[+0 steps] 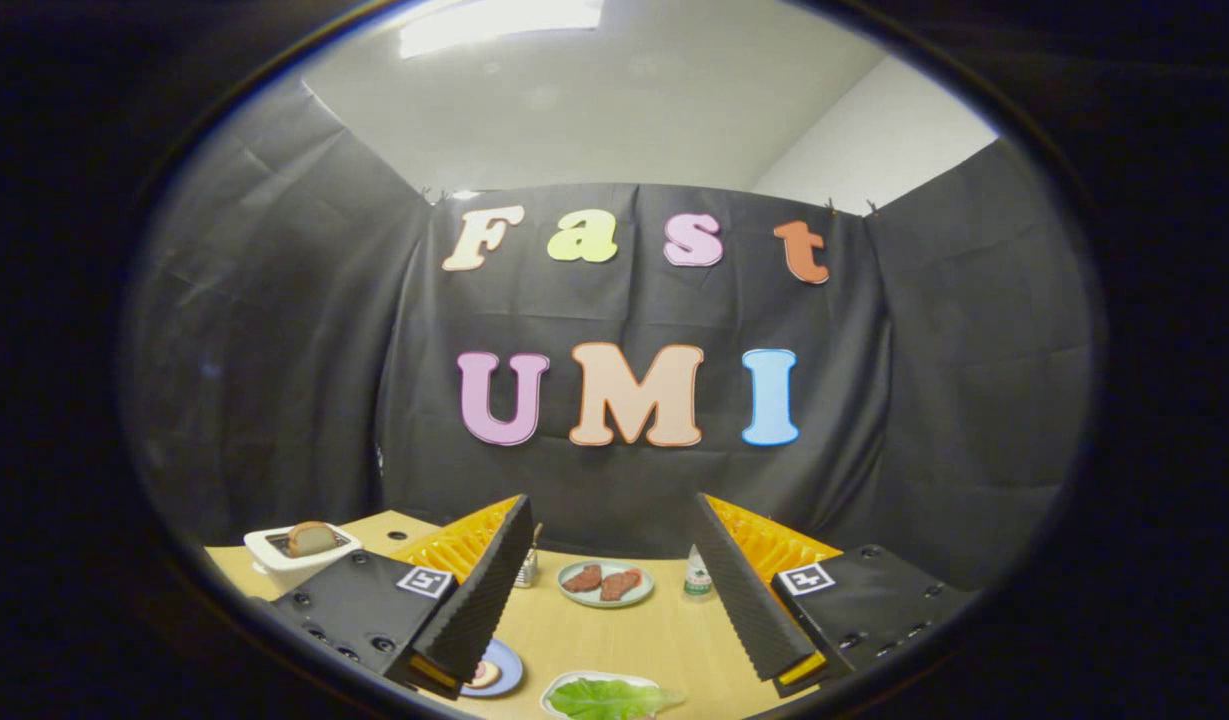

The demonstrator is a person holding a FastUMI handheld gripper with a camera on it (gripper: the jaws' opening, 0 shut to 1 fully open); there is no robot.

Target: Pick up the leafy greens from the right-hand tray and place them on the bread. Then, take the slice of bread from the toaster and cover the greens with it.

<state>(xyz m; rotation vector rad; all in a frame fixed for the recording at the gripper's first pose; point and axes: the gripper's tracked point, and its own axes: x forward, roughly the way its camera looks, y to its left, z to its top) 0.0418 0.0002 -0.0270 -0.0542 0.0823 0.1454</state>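
My gripper (614, 590): fingers spread wide, holding nothing | leafy greens (610, 698): on a white tray (554, 692), between the fingers, nearest me | blue plate (504, 668): beside left finger, bread partly hidden | toaster (296, 555): far left, bread slice (311, 538) upright in slot | plate (606, 583) with two meat pieces: beyond fingers | small bottle (698, 574): just beside it.

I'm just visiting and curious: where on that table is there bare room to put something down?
The widest bare patch of table lies between the open gripper fingers, bordered by the plate of meat slices beyond and the tray of leafy greens nearer. It is tighter around the toaster and the blue plate.
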